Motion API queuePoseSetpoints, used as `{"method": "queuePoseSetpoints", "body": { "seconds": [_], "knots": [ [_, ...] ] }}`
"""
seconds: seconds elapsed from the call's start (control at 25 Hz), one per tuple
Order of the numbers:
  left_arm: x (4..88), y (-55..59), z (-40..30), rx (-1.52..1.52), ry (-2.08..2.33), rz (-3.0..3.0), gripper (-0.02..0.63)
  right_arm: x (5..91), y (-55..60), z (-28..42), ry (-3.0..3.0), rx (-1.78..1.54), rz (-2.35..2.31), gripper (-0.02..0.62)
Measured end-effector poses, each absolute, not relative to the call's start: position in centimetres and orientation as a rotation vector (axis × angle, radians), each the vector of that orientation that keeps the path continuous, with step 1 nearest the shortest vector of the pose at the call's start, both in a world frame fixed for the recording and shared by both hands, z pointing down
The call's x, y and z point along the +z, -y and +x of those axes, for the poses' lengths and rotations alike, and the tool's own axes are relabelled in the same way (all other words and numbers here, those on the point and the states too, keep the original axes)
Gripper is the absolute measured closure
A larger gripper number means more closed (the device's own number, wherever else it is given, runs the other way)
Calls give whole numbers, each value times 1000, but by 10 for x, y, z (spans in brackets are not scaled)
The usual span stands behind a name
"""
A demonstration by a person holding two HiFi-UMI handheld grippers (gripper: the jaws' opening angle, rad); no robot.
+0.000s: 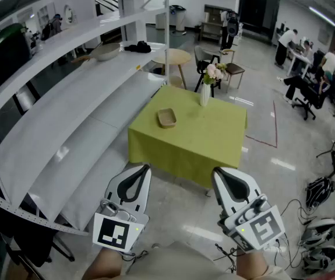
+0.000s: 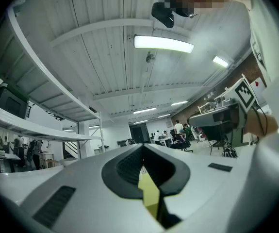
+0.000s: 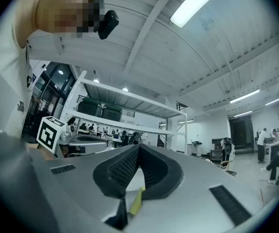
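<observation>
In the head view both grippers are held low in front of me over the pale floor, pointing at a square table with a yellow-green cloth (image 1: 214, 139). The left gripper (image 1: 144, 169) is shut, jaws together, nothing between them. The right gripper (image 1: 216, 172) is likewise shut and empty. Both stop short of the table's near edge. On the table lie a small wooden tray (image 1: 166, 118) and a white vase of flowers (image 1: 205, 92). In the left gripper view the left gripper (image 2: 142, 148) has its black pads meeting at the tip; the right gripper (image 3: 138, 147) shows the same in its view.
Long white shelves (image 1: 85, 109) run along the left, carrying a bowl (image 1: 105, 52) and a black cloth (image 1: 138, 47). A round wooden table (image 1: 172, 56) and chairs (image 1: 231, 69) stand beyond. People (image 1: 330, 63) work at desks on the right. Cables and gear (image 1: 318, 191) lie on the floor at the right.
</observation>
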State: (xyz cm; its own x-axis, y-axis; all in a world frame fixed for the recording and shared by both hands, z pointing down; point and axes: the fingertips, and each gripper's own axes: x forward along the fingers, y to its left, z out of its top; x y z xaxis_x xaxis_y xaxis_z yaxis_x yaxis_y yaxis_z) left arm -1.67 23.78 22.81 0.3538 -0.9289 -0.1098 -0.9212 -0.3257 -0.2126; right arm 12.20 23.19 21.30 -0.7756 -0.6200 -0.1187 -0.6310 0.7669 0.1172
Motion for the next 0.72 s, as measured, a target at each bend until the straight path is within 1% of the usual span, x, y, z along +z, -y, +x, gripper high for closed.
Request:
{"method": "queuePoseSetpoints", "body": {
  "seconds": [0.72],
  "knots": [
    [241,-234,-4,-126,-1693,-2357,600,221,-225,142,-2851,181,-1037,589]
  ]
}}
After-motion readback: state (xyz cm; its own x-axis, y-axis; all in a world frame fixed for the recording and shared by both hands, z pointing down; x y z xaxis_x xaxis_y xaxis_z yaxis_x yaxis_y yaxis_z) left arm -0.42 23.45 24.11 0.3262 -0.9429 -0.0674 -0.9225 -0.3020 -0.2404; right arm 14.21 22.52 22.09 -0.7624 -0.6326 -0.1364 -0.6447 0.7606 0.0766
